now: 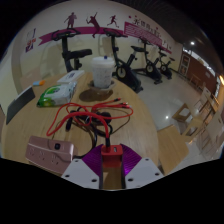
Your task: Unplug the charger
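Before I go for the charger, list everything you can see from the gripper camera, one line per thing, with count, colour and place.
Table: one, light wood, round, under everything close by.
Charger: one, red, on the table between the fingers, right at the tips; whether they press on it I cannot tell.
Cables: a loose tangle, red and black, on the table just beyond the charger.
Phone: one, pinkish, flat on the table left of the fingers.
Bucket-like container: one, white, at the far side of the table.
Packet: one, green and white, on the far left of the table.
Exercise machines: several, dark, beyond the table by the wall.
Wall banner: one, magenta with white figures.
Gripper: one, white fingers with purple pads.
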A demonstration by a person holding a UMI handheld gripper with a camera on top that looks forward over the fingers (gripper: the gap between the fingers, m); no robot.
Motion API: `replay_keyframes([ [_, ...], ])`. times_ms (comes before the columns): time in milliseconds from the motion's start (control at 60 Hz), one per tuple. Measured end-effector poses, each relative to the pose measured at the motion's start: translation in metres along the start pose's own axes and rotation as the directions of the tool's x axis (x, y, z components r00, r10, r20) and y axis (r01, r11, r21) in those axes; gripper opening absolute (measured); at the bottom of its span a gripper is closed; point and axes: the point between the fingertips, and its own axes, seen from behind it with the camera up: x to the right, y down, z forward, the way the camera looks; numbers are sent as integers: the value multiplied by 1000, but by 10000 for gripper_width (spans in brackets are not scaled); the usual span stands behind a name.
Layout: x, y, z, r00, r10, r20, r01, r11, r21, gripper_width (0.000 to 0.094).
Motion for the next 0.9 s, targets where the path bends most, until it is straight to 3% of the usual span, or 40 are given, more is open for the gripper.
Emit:
replay_keyframes([
  [67, -2, 5, 4, 1000, -3, 25, 3, 1000, -16, 352],
  [200, 5, -5, -19, 1000, -15, 19, 15, 1000, 1, 879],
  [233, 10, -8, -34, 1000, -10, 16, 10, 1000, 10, 843],
  [450, 4, -10, -170, 996, 33, 77, -34, 999, 18, 851],
  [633, 5, 8, -279, 997, 37, 74, -39, 999, 29, 850],
  [900, 11, 29, -334, 999, 34, 27, -36, 997, 66, 858],
])
